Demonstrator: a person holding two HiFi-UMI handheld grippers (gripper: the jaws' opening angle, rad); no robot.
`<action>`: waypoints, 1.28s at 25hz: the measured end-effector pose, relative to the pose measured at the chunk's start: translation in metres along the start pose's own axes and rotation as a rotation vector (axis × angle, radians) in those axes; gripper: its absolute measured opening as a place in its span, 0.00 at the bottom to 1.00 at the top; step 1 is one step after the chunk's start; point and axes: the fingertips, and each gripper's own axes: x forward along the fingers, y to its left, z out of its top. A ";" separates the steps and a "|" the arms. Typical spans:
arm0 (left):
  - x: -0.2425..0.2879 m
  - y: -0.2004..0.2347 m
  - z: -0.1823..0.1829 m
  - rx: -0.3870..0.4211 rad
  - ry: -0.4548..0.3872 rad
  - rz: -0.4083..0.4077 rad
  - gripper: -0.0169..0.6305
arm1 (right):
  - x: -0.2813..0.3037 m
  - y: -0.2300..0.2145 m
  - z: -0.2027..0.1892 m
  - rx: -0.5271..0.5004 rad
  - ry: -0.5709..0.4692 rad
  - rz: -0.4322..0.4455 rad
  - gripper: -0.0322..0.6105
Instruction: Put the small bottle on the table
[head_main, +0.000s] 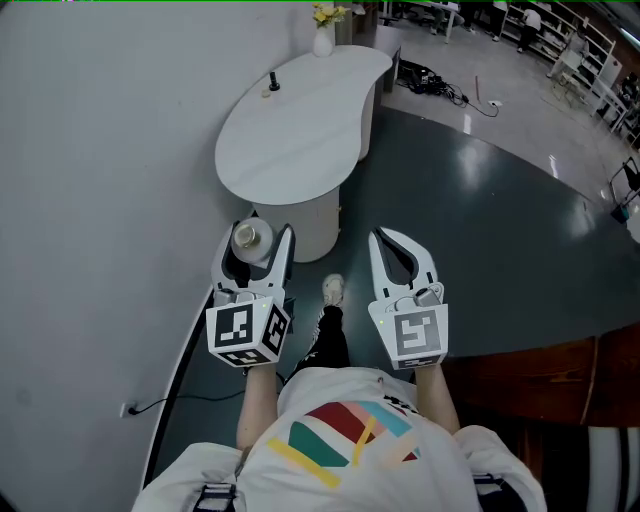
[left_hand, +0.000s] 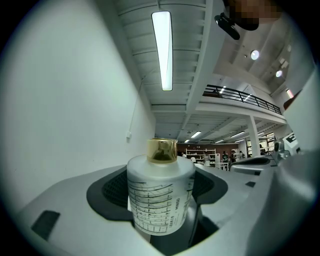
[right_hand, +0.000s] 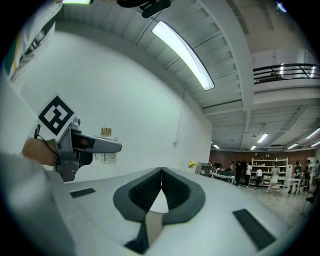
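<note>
The small bottle (head_main: 249, 238) is white with a printed label and a gold cap (left_hand: 161, 150). It stands upright between the jaws of my left gripper (head_main: 262, 234), which is shut on it and held in the air just short of the white table's pedestal. In the left gripper view the bottle (left_hand: 157, 200) fills the gap between the dark pads (left_hand: 111, 189). My right gripper (head_main: 381, 238) hovers beside it to the right, shut and empty, its jaw tips touching (right_hand: 161, 171). The right gripper view also shows the left gripper (right_hand: 85, 146) carrying the bottle (right_hand: 105, 157).
The curved white table (head_main: 300, 130) lies ahead, with a vase of yellow flowers (head_main: 324, 34) at its far end and a small dark object (head_main: 272, 83) near the wall. A white wall runs along the left. Dark floor and a brown ledge (head_main: 540, 355) lie to the right.
</note>
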 end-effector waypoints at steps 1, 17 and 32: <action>0.004 -0.001 0.002 0.005 -0.005 -0.006 0.57 | 0.002 -0.003 0.002 -0.004 -0.009 -0.006 0.07; 0.055 0.013 0.005 0.015 -0.036 -0.020 0.57 | 0.054 -0.020 0.002 -0.008 -0.038 -0.010 0.07; 0.137 0.036 -0.008 0.015 -0.007 -0.028 0.57 | 0.128 -0.054 -0.015 0.015 -0.019 -0.020 0.07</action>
